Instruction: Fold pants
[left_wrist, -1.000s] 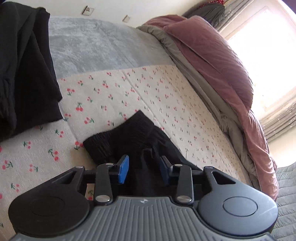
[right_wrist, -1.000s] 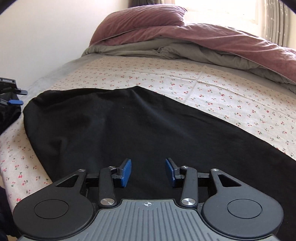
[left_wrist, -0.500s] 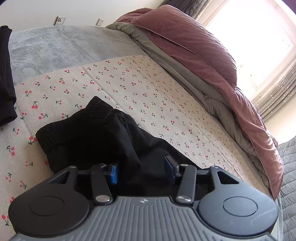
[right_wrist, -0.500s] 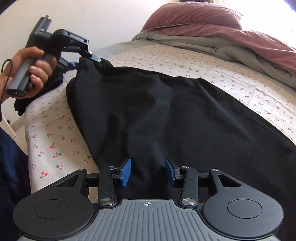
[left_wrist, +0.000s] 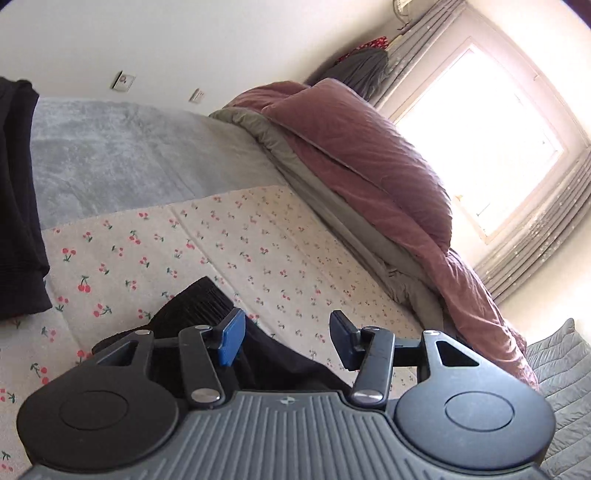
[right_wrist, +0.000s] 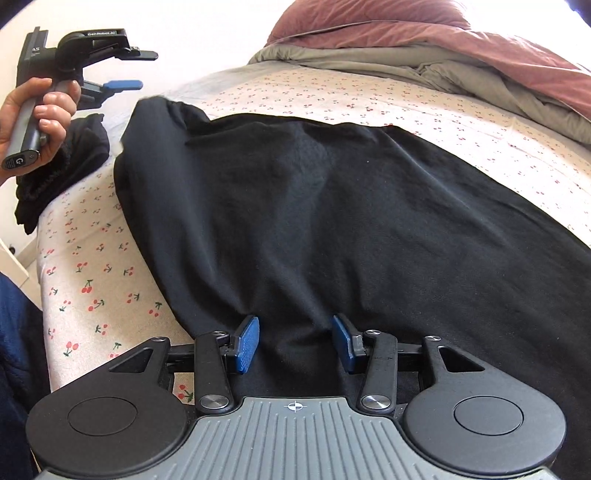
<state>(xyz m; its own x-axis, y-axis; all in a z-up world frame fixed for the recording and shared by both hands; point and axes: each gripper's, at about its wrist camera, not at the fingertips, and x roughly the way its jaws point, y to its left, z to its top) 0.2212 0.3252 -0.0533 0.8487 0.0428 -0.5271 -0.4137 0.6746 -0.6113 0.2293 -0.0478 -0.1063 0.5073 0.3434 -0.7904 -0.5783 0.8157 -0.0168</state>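
Note:
Black pants (right_wrist: 332, 221) lie spread across the cherry-print bed sheet (right_wrist: 92, 295), waistband end at the far left (right_wrist: 159, 110). My right gripper (right_wrist: 295, 341) is open, its blue pads low over the near edge of the pants, holding nothing. My left gripper (left_wrist: 284, 341) is open and empty, raised above the ribbed waistband (left_wrist: 199, 306). It also shows in the right wrist view (right_wrist: 122, 70), held in a hand, up and left of the waistband.
A second black garment (left_wrist: 18, 206) lies at the left bed edge, also in the right wrist view (right_wrist: 62, 166). A mauve and grey duvet (left_wrist: 369, 177) is bunched along the far side. A grey blanket (left_wrist: 129, 155) covers the bed's head end.
My left gripper has let go of the waistband, opened and lifted away; the waistband has dropped onto the bed. My right gripper stays open over the near edge.

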